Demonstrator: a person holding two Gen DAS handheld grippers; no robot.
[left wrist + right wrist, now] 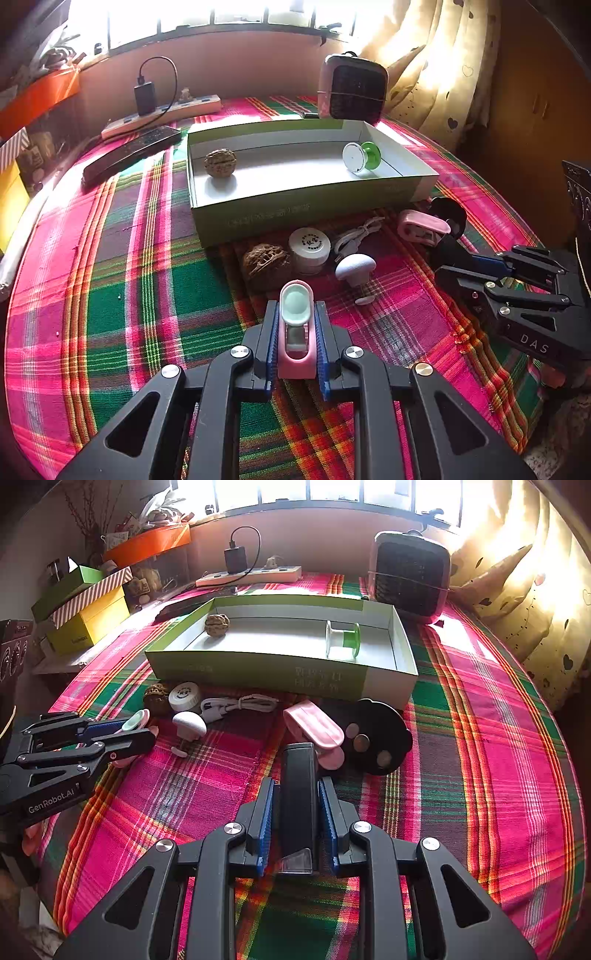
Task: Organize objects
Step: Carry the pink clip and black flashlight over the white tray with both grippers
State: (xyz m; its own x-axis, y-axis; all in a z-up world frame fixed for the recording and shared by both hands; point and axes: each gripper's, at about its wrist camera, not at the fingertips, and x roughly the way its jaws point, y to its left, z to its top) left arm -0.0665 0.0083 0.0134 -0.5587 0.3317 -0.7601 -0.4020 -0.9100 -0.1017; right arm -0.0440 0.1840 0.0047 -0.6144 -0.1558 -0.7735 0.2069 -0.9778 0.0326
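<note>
My left gripper (295,306) is shut on a small pink holder with a mint-green top (295,362), just above the plaid cloth. My right gripper (297,781) is shut on a black bar (298,768) that lies along its fingers. An open green-and-white box (306,214) behind them holds a walnut (220,162) and a green-and-white spool (360,157). Loose in front of the box lie a second walnut (266,262), a white jar (309,247), a white cable (240,703), a white mushroom-shaped piece (189,725), a pink clip (314,723) and a black disc (376,738).
A small heater (352,88) stands behind the box's right end. A power strip (162,114) with a black charger and a dark phone (129,155) lie at the back left. Stacked coloured boxes (85,609) sit off the table's left side. Curtains hang at the right.
</note>
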